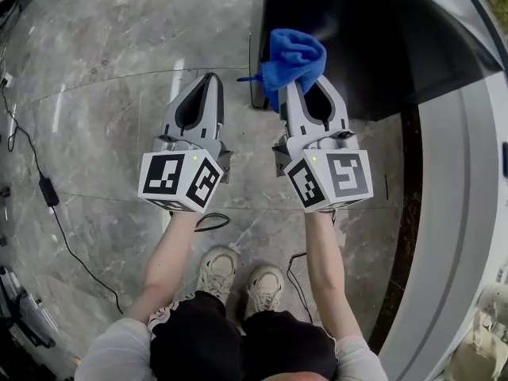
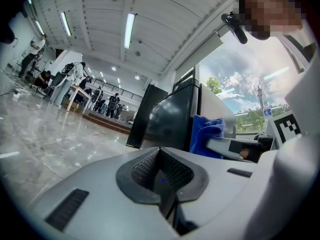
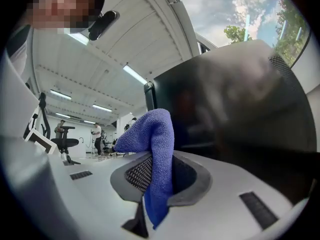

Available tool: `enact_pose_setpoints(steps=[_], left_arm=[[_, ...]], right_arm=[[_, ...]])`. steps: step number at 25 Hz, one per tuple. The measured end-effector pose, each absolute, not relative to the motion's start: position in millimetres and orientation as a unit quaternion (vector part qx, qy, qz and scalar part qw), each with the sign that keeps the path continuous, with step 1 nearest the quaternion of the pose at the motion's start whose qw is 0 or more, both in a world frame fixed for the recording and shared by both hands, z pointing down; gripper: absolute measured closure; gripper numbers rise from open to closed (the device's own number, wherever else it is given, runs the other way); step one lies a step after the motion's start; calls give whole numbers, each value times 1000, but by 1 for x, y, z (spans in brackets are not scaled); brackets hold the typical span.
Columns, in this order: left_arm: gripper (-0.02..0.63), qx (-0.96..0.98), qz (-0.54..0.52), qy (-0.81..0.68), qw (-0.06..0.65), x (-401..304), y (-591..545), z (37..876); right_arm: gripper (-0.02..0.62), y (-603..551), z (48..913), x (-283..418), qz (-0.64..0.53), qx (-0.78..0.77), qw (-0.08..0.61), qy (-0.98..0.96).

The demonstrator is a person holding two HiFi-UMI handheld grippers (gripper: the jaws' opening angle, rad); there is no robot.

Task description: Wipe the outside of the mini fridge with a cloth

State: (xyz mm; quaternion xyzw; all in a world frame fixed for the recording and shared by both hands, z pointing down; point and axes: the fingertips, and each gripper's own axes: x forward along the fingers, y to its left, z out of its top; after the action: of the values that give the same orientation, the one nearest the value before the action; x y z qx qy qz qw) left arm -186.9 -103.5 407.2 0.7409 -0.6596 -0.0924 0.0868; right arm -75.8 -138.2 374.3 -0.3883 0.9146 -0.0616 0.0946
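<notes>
Right gripper [image 1: 298, 94] clamps cloth [image 1: 294, 54]; mini fridge [image 1: 373, 46] at 1 o'clock. Left gripper [image 1: 211, 78] closed, empty. Wiping drag may pull the cloth free.

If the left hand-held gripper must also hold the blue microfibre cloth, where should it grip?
Probably the bunched free end of the blue microfibre cloth, beyond the right hand-held gripper, approached from the left; the black mini fridge blocks the far side.

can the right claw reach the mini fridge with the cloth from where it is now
Probably yes. The right claw is shut on the blue cloth and is close to the mini fridge, facing its dark side. Nothing stands between them.
</notes>
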Motion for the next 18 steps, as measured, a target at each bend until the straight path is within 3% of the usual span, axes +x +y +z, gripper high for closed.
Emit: enact_pose_setpoints(steps=[9,18], left_arm=[[601,743,-92,-658,82,-193,-107,403],[601,768,-81,-629,89,-152,-118,412]], right_arm=[[515,-145,378,-101,-55,-390,82,916],[514,-161,383,-36,-52,-444,82,891]])
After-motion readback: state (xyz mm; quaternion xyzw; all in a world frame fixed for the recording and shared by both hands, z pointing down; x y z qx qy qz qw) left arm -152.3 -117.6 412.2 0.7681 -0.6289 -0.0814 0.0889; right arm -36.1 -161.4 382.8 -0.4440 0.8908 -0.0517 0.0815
